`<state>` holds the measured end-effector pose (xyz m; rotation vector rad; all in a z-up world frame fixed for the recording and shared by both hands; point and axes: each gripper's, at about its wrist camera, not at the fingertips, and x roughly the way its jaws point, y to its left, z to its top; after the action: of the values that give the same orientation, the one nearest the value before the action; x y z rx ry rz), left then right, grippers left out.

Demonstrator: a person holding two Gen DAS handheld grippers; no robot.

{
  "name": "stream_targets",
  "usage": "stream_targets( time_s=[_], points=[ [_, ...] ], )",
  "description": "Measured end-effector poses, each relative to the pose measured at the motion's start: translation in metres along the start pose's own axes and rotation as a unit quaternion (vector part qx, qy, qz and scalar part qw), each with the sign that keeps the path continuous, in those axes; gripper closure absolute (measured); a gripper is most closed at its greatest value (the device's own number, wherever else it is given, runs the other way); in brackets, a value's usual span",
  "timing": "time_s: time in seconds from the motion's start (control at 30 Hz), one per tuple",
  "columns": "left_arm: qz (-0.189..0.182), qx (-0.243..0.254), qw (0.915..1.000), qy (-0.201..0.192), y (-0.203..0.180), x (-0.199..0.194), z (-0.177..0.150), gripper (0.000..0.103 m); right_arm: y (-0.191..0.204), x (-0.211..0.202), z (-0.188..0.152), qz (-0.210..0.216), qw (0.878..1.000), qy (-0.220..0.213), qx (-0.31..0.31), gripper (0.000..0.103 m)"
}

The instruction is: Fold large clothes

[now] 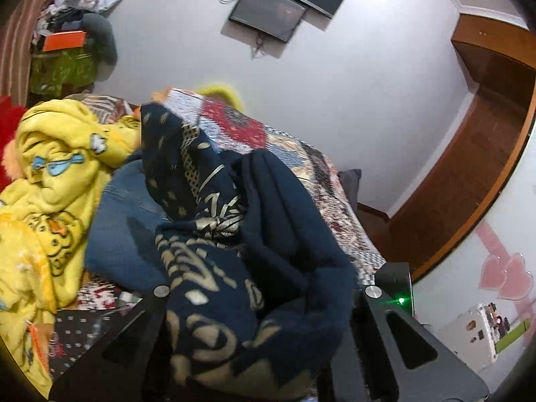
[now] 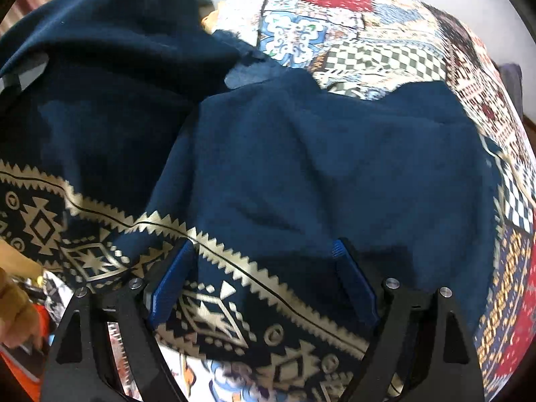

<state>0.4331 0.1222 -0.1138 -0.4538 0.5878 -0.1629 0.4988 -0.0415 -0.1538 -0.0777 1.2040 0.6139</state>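
left wrist view: the navy garment (image 1: 254, 268) with its pale gold pattern is bunched up and lifted off the bed, its cloth filling the space between the black arms of the left gripper (image 1: 264, 345), which is clenched on a fold of it; the fingertips themselves are buried in the fabric. behind the raised cloth lies a blue denim piece (image 1: 124, 234), and beside that a heap of yellow fleece (image 1: 50, 174) printed with cartoon figures, touching the denim's edge. all of it sits on a patchwork quilt (image 1: 321, 174) covering the bed. on the white wall hang two dark screens (image 1: 268, 13), and a brown wooden wardrobe (image 1: 469, 154) stands at the far side.

right wrist view: the same garment (image 2: 301, 154) spreads over the quilt (image 2: 368, 40), the patterned border running under the right gripper (image 2: 264, 268). its blue pads (image 2: 171, 281) stand wide apart, released, just above the cloth with nothing pinched between them.
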Motion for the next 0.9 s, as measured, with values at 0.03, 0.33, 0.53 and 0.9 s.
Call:
stream_targets(
  time_s=[0.03,0.33,0.53,0.9],
  points=[
    [-0.006,0.003,1.0000,0.003,-0.009,0.004,0.001,0.095,-0.004,-0.006,-0.001,0.002,1.000,-0.003,0.008,0.021],
    [-0.058,0.101,0.9908,0.069,-0.128,0.060,-0.036,0.095,-0.097,-0.112,-0.049,-0.099,0.989,-0.077,0.076,0.021],
    [-0.054,0.178,0.9681,0.169,-0.162,0.111,-0.094,0.095,-0.148,-0.146,-0.081,-0.165,0.977,-0.079,0.112,0.021],
    [-0.046,0.222,0.9434,0.242,-0.150,0.109,-0.150,0.095,-0.158,-0.167,-0.102,-0.154,0.973,-0.099,0.137,0.021]
  ],
)
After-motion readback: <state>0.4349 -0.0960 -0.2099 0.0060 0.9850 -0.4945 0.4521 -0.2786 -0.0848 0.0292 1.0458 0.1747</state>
